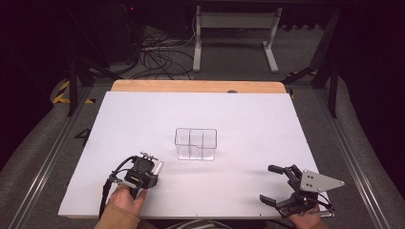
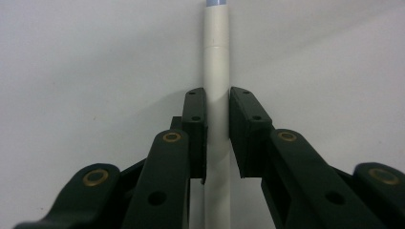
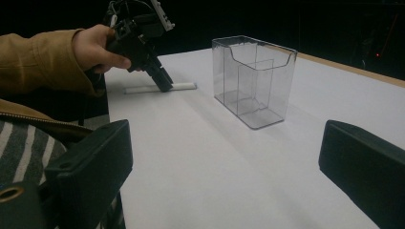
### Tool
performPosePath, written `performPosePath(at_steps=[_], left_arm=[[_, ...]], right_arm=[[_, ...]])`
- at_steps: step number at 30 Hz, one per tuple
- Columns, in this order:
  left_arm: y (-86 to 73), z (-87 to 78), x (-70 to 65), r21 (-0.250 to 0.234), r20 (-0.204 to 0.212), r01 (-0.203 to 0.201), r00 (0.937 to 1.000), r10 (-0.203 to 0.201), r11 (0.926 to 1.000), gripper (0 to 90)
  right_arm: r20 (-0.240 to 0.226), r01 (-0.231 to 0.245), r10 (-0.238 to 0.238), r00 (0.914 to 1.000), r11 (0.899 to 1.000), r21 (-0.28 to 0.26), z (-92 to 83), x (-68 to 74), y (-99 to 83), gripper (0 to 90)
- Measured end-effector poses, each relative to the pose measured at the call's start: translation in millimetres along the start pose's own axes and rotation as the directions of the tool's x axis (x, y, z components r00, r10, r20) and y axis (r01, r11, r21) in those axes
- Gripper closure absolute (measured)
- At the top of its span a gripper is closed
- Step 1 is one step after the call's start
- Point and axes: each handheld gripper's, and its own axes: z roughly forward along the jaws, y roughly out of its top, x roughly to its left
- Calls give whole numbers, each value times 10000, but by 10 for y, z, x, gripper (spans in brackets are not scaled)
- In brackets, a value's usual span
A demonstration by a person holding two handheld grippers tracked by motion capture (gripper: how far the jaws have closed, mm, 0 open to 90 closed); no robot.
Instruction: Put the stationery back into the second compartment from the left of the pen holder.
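Left gripper: my jaws nearly shut around white pen lying flat; off-centre bite could roll it. Right gripper: wide open, empty.

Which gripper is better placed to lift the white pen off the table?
Left. The left gripper already straddles the white pen, while the right gripper sits open and far from it.

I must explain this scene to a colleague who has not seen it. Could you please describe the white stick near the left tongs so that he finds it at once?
Start at the white table and its clear plastic box in the middle. Nearer the person and to the left of the box, the left tongs point down at the table. Between their jaws lies the white stick, flat on the surface: slim, round and plain white, the sole loose thing beside the box.
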Motion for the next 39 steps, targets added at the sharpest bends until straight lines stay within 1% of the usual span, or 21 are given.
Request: performPosePath(at_steps=[4, 5, 7, 9, 12, 15, 17, 19, 23, 26, 28, 29, 32, 37, 39], left_arm=[[3, -6, -3, 60, -13, -49, 10000, 49, 10000, 784], [5, -7, 3, 34, -4, -117, 9999, 117, 9999, 784], [8, -22, 11, -2, 98, -111, 9999, 111, 9999, 785], [14, -55, 15, -82, 116, -183, 9998, 184, 9998, 785], [13, -112, 18, -369, 230, -207, 9995, 216, 9991, 786], [14, -187, 37, -776, 413, -225, 9988, 258, 9967, 786], [11, -238, 50, -1161, 438, -299, 9984, 352, 9928, 786], [9, -288, 59, -1433, 520, -352, 9977, 430, 9890, 786], [13, -388, 73, -2045, 528, -535, 9964, 656, 9774, 786], [20, -452, 81, -2558, 628, -653, 9945, 839, 9645, 786], [26, -497, 97, -2863, 828, -644, 9923, 917, 9560, 786], [29, -515, 99, -3032, 903, -540, 9923, 851, 9514, 786], [47, -572, 122, -3400, 1044, -501, 9904, 907, 9391, 786], [96, -666, 137, -4074, 1312, -402, 9861, 1020, 9124, 786], [116, -701, 138, -4385, 1484, -250, 9839, 998, 8984, 786]], right_arm=[[-1, 3, -3, 10000, 10000, 21, 2, -1, -1, 48], [-2, -6, 6, 10000, 10000, 29, 3, -1, -2, 48], [-9, -5, 5, 10000, 10000, 27, 4, -1, -2, 48], [-10, -5, 5, 10000, 10000, 21, 3, 0, -2, 49], [5, -1, 1, 10000, 10000, 23, 2, -1, -2, 48], [21, 22, -22, 10000, 10000, 9, 0, 0, 0, 48], [17, 22, -22, 10000, 10000, 0, 0, 0, -1, 48], [19, 21, -21, 10000, 10000, -1, 0, -1, -1, 49], [21, 29, -29, 10000, 10000, 0, 1, 1, -1, 48], [13, 17, -17, 10000, 10000, -1, 3, 1, -1, 48], [0, 14, -14, 10000, 10000, -1, 5, 2, -2, 48], [4, 14, -14, 10000, 10000, 5, 5, 3, -2, 48], [-13, 20, -20, 10000, 10000, -8, 7, 2, -2, 48], [-25, 24, -24, 10000, 10000, 14, 10, 2, -3, 48], [-11, 20, -20, 10000, 10000, 17, 10, 2, -4, 48]])
